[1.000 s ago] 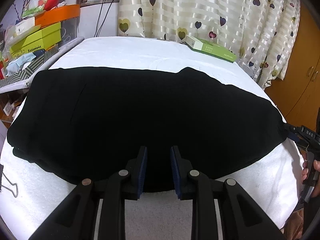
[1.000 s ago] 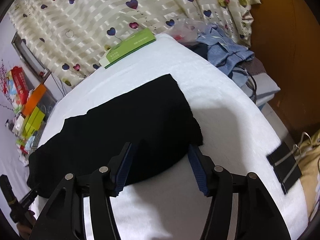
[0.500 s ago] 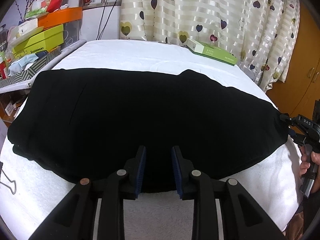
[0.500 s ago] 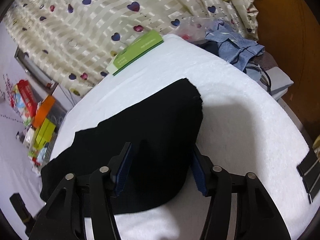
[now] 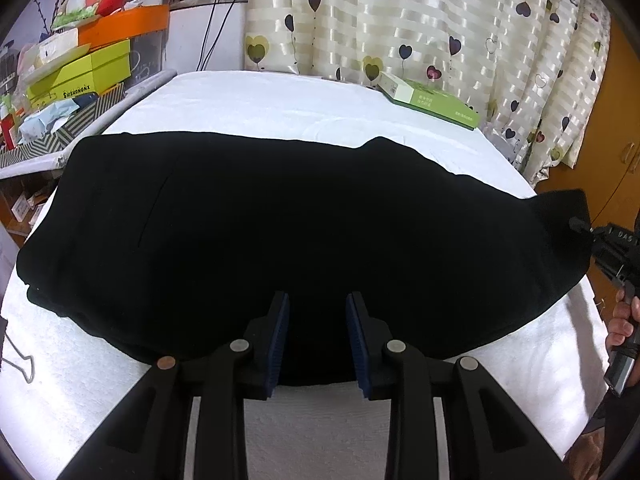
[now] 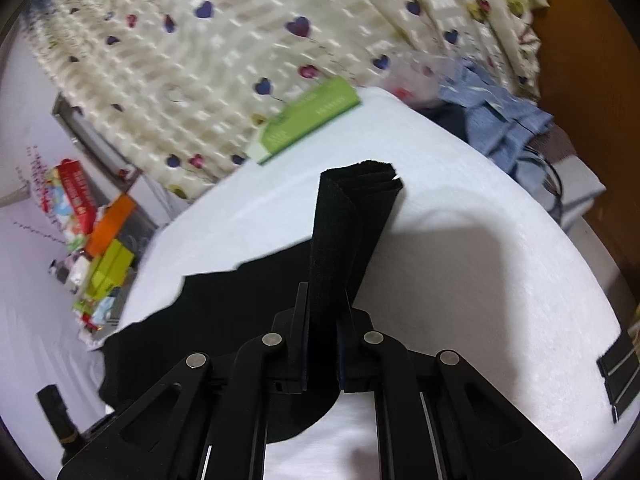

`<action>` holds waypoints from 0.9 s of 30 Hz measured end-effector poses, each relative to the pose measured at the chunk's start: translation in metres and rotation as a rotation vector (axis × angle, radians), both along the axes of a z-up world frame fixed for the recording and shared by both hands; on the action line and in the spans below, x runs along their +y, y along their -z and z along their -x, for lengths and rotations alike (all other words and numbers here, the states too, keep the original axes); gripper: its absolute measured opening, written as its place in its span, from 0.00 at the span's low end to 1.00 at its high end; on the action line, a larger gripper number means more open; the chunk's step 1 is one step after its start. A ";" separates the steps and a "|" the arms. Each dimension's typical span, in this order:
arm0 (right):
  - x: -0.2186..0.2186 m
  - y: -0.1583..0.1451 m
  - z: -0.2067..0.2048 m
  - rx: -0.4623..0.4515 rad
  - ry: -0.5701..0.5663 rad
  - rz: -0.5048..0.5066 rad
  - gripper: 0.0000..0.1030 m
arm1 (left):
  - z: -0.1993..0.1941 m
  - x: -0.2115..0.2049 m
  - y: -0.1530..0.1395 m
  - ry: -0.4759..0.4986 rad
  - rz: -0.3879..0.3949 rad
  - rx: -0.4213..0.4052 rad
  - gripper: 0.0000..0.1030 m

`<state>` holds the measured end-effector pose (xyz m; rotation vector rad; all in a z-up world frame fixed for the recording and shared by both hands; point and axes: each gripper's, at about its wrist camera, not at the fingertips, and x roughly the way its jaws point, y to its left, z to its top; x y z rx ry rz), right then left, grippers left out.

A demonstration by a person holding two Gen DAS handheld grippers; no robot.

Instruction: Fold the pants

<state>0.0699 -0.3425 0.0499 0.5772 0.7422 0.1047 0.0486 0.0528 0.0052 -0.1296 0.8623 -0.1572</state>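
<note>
pinching the right hem end of the black pants (image 6: 348, 248) between pressed-together fingers, right gripper (image 6: 322, 354) with the cloth standing up in a bunched, pleated tuft past the tips. lying long across the white surface (image 5: 280, 100), rest of the pants (image 5: 280, 232), waist end at the left, hem end raised off the right edge. spread and holding nothing, left gripper (image 5: 316, 336), fingers over the near edge of the cloth at mid-length, contact with the fabric not clear.

likely trouble from here:
- losing layers: several folds gathered in one pinch, so an inner one could slip out mid-carry and leave a ragged, uneven fold.
- dragging the whole garment leftward instead of folding it, with nothing pinning the middle while the left fingers stay apart.
- skewing the fold line, since only the one end is held and the far edge sags free.
- catching the binder clip (image 6: 618, 376) at the right edge of the surface on a low sweep.
- brushing the green box (image 5: 428, 98) at the far side, less likely, well apart from the cloth.
</note>
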 end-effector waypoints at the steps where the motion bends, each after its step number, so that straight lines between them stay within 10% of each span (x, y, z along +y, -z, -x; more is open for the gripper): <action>1: 0.004 -0.006 -0.001 -0.014 -0.016 -0.005 0.10 | 0.000 0.000 0.000 -0.001 0.003 0.001 0.31; 15: 0.102 -0.058 -0.017 -0.132 -0.291 0.055 0.09 | 0.006 0.017 -0.005 -0.041 0.020 -0.010 0.31; 27: 0.235 -0.026 -0.034 -0.025 -0.642 0.139 0.10 | 0.018 0.053 -0.011 -0.134 0.049 -0.028 0.31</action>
